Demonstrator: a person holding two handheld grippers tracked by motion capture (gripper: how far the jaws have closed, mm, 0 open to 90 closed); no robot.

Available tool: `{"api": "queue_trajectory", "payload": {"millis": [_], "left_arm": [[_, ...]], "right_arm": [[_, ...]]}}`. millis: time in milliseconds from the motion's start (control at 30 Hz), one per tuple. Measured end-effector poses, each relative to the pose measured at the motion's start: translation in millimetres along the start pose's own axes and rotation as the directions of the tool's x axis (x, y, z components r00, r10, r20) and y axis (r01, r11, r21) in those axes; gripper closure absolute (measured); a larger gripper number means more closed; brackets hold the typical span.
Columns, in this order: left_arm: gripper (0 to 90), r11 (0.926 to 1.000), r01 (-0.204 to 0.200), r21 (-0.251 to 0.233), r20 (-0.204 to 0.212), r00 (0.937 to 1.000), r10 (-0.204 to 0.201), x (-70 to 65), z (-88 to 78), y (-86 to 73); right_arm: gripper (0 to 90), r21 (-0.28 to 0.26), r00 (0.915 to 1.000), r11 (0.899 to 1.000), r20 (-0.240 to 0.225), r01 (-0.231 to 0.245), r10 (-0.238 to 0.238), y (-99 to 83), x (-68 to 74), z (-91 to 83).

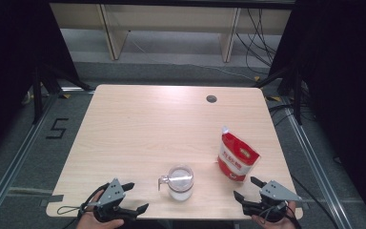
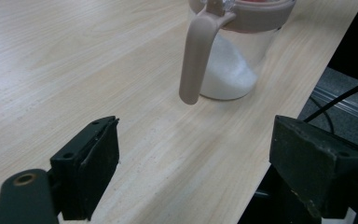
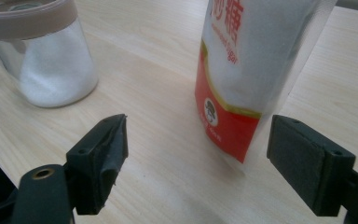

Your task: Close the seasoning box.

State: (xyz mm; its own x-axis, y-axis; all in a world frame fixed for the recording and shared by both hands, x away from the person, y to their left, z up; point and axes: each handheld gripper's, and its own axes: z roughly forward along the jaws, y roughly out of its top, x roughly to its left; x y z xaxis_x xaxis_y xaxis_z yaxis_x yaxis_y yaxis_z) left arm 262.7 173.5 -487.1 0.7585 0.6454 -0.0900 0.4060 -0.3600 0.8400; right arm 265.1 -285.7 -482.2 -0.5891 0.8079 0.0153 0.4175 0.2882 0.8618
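Both my grippers wait with jaws spread, empty, at the table's near edge.
Sugar pouch (image 1: 237,157) stands before my right gripper (image 1: 249,188), jar (image 1: 179,182) right of my left gripper (image 1: 134,196); a clumsy pinch could topple the pouch.

Two hand-held grippers sit low in the frame: the left gripper (image 1: 132,197) at bottom left, the right gripper (image 1: 246,188) at bottom right, both with jaws spread wide, holding nothing.

Overhead view; two low jar-sharing close-ups
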Motion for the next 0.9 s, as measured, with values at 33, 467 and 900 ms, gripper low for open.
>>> {"api": "queue_trajectory", "payload": {"millis": [33, 467, 900], "left_arm": [[15.5, 1.0000, 0.000, 0.000, 0.000, 1.0000, 0.000, 0.0, 0.0, 0.0], [15.5, 0.9999, -0.002, 0.011, -0.007, 1.0000, 0.002, -1.6, 3.9, -8.5], [15.5, 0.9993, -0.014, 0.033, -0.007, 0.9999, 0.015, -1.0, 2.9, -7.5]], "right_arm": [[20.5, 0.001, 1.0000, 1.000, -0.004, -0.002, 0.002, -0.3, 0.3, 0.0], [15.7, 0.028, 0.9997, 0.999, -0.018, 0.016, -0.015, -3.1, 2.3, 4.7], [15.7, 0.037, 0.9990, 0.998, 0.008, 0.043, -0.043, -4.5, -0.4, 6.2]]}}
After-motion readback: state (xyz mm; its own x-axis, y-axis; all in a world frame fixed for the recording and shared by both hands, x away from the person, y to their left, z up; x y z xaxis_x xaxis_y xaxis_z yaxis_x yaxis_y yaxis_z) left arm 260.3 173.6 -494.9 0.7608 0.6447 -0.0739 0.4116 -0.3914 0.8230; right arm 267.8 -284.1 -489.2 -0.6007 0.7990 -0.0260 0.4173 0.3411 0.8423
